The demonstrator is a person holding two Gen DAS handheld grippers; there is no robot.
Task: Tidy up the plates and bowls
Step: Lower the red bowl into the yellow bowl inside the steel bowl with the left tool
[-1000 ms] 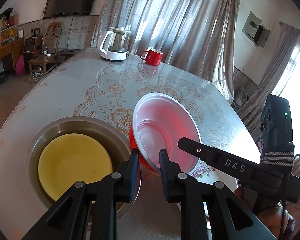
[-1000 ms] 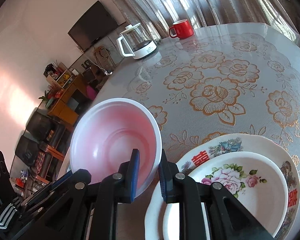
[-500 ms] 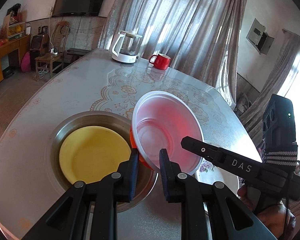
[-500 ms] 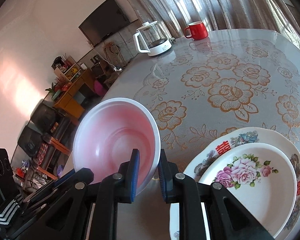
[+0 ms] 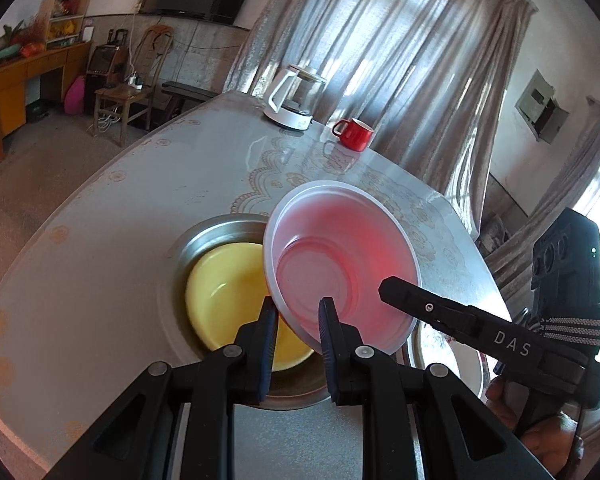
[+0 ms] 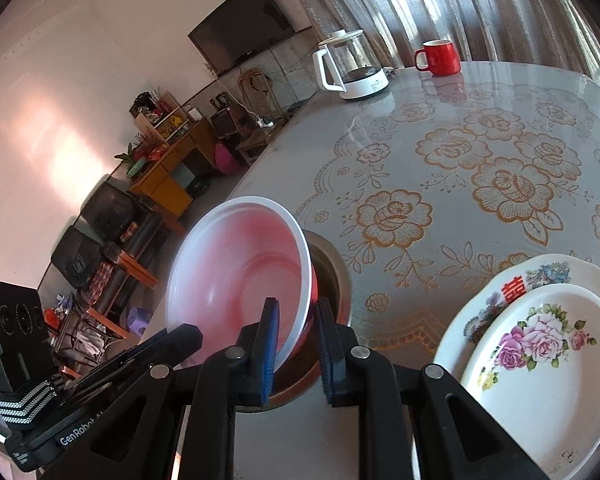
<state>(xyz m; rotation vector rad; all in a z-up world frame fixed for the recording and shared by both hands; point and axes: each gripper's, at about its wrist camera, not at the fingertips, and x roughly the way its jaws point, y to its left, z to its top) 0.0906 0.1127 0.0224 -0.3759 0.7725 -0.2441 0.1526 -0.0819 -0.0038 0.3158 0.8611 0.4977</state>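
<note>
Both grippers hold one red bowl with a white inside [image 5: 340, 264], tilted in the air over a steel basin [image 5: 180, 292]. A yellow bowl [image 5: 220, 292] lies inside the basin. My left gripper [image 5: 296, 320] is shut on the bowl's near rim. My right gripper [image 6: 296, 320] is shut on the rim of the same bowl [image 6: 236, 276] from the other side. In the right wrist view, a small floral plate [image 6: 540, 360] lies stacked on a larger patterned plate [image 6: 516, 280] at the right.
A glass kettle on a white base [image 5: 296, 96] and a red mug [image 5: 354, 134] stand at the table's far end. The table [image 6: 480, 168] has a grey cloth with gold flowers. Its left edge drops to the floor, with furniture beyond.
Both grippers have carried the red bowl to the left, from beside the basin to partly over it and the yellow bowl. The grips are unchanged.
</note>
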